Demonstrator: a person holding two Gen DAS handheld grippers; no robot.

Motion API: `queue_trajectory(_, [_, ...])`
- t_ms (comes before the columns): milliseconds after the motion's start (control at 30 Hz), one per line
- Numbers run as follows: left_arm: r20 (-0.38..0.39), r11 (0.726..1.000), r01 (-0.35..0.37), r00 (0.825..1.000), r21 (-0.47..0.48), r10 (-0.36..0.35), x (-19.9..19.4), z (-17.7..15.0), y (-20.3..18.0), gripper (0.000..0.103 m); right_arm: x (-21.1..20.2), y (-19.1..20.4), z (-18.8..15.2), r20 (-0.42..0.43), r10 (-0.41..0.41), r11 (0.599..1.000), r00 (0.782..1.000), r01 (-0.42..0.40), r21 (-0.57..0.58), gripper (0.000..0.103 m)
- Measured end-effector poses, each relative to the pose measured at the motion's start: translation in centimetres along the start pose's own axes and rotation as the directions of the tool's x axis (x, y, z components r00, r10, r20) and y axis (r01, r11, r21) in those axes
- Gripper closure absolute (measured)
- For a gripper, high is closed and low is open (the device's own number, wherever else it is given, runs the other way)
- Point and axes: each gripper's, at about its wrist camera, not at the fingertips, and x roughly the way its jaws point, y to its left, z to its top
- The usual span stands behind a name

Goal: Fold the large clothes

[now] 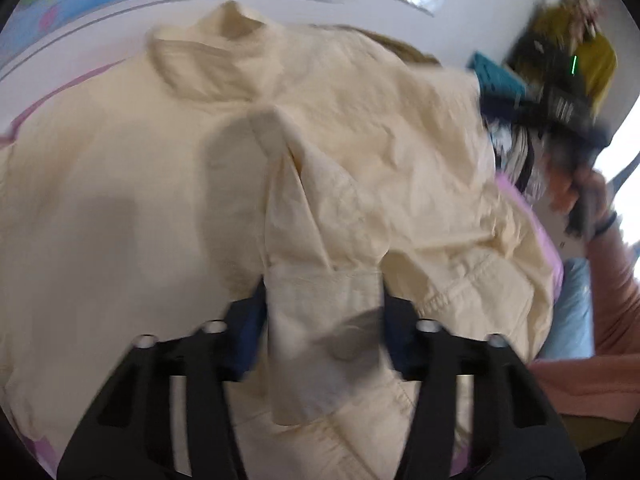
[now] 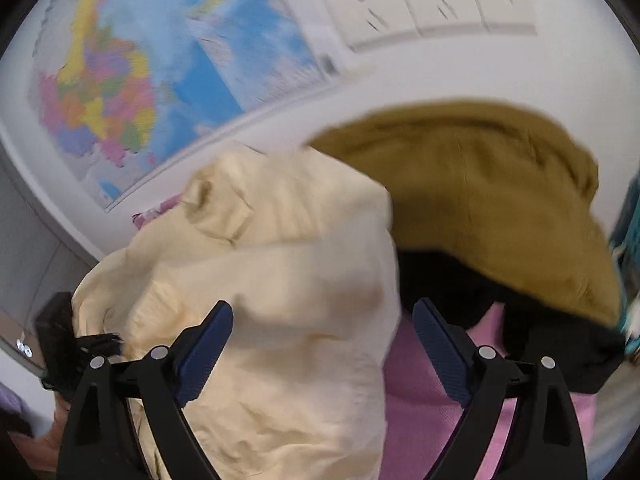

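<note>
A large cream shirt (image 1: 360, 152) lies spread on a pink sheet, collar at the far end. My left gripper (image 1: 324, 312) is shut on the cuff of its sleeve (image 1: 320, 300), which drapes between the fingers and is held above the shirt body. In the right wrist view the same cream shirt (image 2: 280, 280) is bunched under and in front of my right gripper (image 2: 322, 344), whose blue-padded fingers (image 2: 204, 352) stand wide apart and grip nothing. The right gripper also shows blurred at the right of the left wrist view (image 1: 560, 108).
A mustard-brown garment (image 2: 480, 200) and a black one (image 2: 560, 344) lie piled to the right on the pink sheet (image 2: 420, 400). A wall map (image 2: 140, 80) and wall sockets (image 2: 432, 8) are behind. The person's arm in a salmon sleeve (image 1: 608, 280) is at right.
</note>
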Motion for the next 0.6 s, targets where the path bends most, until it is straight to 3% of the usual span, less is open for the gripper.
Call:
queue_trajectory(100, [0.035,0.993,0.042,0.999,-0.107,-0.038,-2.0,1.0,3.5,0.063,2.1,-1.0,-0.2,-0.008,0.005,1.0,1.0,-0.005,-0.001,0.01])
queue_trajectory(233, [0.037,0.972,0.033,0.999,-0.235,-0.025,-2.8,2.4,8.0,0.064,4.7,-1.0,0.2,-0.047,0.051,0.999,0.998,-0.051,0.017,0.012])
queue_trajectory(300, [0.024,0.965,-0.004,1.0,-0.262,0.01,-2.5,3.1,9.0,0.064,5.2,-0.2,0.4,-0.056,0.057,0.998,0.997,-0.058,-0.003,0.015])
queue_trajectory(400, [-0.002,0.957,-0.058,0.998,-0.285,0.06,-1.8,3.5,10.4,0.068,5.5,0.7,1.1,-0.046,0.019,0.999,0.999,-0.021,-0.04,0.04])
queue_trajectory(467, [-0.022,0.945,-0.055,0.998,-0.321,0.05,-1.3,3.4,11.9,0.07,5.5,1.2,1.7,-0.042,-0.03,0.997,0.999,0.027,-0.075,0.071])
queue_trajectory(500, [-0.021,0.944,-0.053,0.999,-0.326,0.049,-1.2,3.1,11.9,0.068,5.5,1.5,2.0,-0.039,-0.072,0.992,0.997,0.068,-0.102,0.078])
queue_trajectory(533, [-0.018,0.943,-0.039,0.999,-0.329,0.035,-1.0,3.0,12.1,0.064,5.4,1.7,2.1,-0.035,-0.097,0.988,0.995,0.092,-0.122,0.085])
queue_trajectory(600, [-0.002,0.943,-0.027,1.0,-0.332,0.028,-1.2,2.7,11.9,0.035,5.9,1.7,2.3,-0.029,-0.168,0.976,0.985,0.163,-0.144,0.09])
